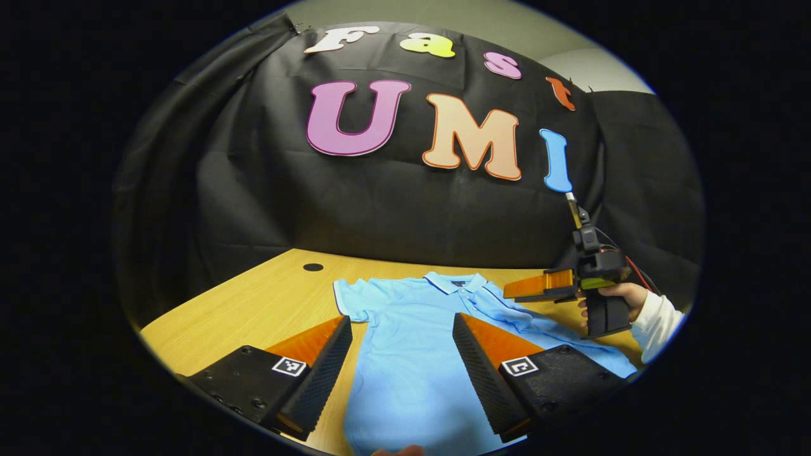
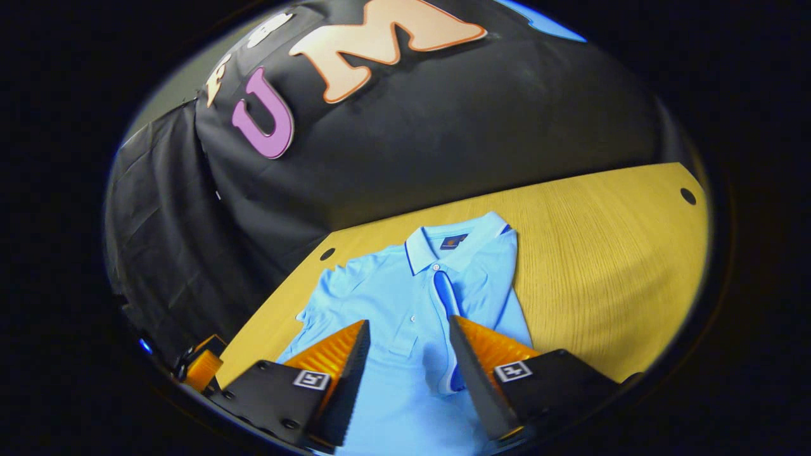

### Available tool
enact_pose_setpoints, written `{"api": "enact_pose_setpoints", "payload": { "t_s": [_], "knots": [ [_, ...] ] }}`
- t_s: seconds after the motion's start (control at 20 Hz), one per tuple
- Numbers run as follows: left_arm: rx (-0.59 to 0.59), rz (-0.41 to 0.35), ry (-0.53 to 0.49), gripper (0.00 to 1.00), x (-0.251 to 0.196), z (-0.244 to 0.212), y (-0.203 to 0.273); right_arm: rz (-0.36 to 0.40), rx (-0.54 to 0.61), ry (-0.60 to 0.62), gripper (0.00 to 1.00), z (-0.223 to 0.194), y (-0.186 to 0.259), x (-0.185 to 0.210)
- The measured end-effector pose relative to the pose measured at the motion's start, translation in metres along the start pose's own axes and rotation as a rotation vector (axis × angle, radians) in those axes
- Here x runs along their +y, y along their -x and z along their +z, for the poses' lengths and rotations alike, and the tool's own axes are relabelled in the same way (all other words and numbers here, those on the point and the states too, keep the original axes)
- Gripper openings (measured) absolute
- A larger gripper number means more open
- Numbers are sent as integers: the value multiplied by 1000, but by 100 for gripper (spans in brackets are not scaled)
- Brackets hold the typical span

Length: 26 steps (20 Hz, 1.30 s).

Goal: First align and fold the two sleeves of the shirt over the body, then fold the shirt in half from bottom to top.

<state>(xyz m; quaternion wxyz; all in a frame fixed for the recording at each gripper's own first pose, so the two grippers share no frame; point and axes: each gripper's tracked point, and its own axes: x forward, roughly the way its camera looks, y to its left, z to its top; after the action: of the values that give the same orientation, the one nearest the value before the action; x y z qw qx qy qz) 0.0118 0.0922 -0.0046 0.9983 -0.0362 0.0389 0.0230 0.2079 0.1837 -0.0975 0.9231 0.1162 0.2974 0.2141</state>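
Both my left gripper (image 1: 402,354) and right gripper (image 2: 405,354) hang apart-fingered above the soft, limp polo shirt (image 2: 405,285); I'd pinch its left sleeve hem (image 1: 340,297).

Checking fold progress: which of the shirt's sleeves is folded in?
One is: in the right gripper view the shirt has its right-hand sleeve folded over the body, its left-hand sleeve spread on the table.

Shirt (image 1: 405,354) hem cut off; right sleeve perhaps folded under.
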Motion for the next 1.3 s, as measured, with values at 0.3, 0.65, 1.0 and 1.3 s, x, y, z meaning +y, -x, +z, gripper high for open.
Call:
{"api": "enact_pose_setpoints", "payload": {
  "t_s": [0.3, 0.65, 1.0, 1.3],
  "knots": [
    [98, -31, 5, 95, 20, -1, -34, -6, -67, 108, 98, -8, 54, 16],
    [244, -84, 48, 95, 42, -11, -99, -143, -255, 114, 98, -2, 158, -15],
    [368, -52, 98, 95, 75, -28, -176, -310, -381, 95, 98, -18, 242, -46],
    [488, 11, 30, 94, 102, -60, -214, -389, -413, 86, 98, -35, 271, -57]
  ]
}}
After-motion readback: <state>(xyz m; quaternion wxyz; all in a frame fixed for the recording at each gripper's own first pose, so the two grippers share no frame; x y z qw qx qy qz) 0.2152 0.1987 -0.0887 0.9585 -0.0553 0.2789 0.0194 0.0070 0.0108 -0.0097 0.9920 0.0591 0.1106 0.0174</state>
